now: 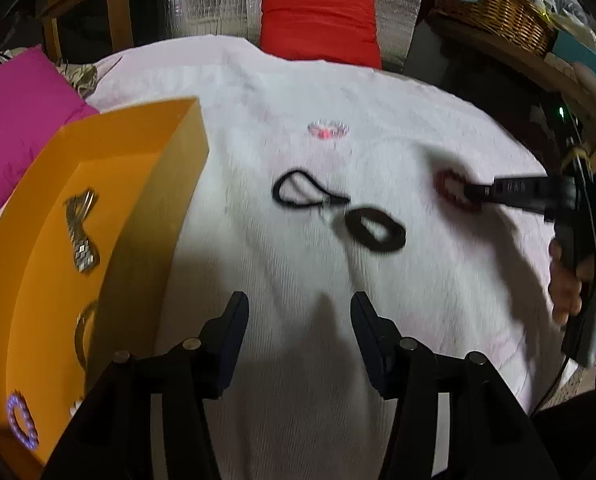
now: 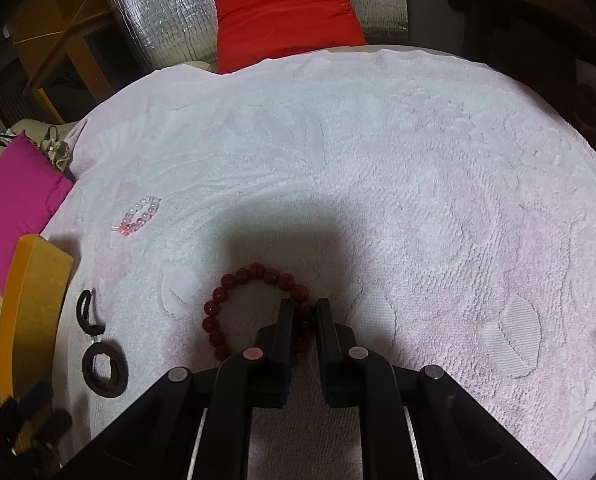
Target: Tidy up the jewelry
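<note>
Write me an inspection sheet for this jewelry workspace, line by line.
Surface: pale pink towel covering the work area.
Job's things: orange box holds a metal watch band and a purple bead bracelet; on the towel lie a dark red bead bracelet, a pink bead bracelet, a thin black loop and a thick black band.
Clutter: nothing seen.
Grippers: left gripper open, holding nothing; right gripper jaws closed around the red bracelet's beads.
Cables: dark cable below the right gripper.
Surroundings: red cushion, magenta cushion, wicker basket.
</note>
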`<control>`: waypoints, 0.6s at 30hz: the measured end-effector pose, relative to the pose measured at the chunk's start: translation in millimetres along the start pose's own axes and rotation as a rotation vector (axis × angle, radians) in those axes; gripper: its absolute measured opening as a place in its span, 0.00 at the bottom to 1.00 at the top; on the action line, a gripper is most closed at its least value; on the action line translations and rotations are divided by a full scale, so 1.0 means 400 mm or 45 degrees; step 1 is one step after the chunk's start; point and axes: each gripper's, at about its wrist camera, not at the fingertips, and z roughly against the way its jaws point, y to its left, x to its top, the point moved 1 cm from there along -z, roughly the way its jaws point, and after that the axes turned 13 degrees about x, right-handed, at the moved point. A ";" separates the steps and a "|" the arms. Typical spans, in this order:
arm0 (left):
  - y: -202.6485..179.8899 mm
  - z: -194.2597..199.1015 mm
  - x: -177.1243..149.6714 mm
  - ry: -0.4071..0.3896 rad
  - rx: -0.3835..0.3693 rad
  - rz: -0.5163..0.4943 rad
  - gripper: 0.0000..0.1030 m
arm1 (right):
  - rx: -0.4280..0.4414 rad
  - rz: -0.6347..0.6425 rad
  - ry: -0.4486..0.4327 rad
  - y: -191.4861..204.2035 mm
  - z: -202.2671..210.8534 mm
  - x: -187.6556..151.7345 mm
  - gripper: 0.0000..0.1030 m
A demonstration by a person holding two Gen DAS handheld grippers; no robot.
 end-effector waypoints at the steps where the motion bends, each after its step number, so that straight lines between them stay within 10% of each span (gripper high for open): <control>1: -0.001 -0.003 0.002 0.004 -0.004 -0.001 0.53 | 0.000 -0.003 0.000 0.000 0.000 0.000 0.14; 18: 0.124 0.098 0.164 -0.100 -0.215 0.144 0.59 | 0.021 -0.026 0.011 -0.008 0.002 -0.001 0.15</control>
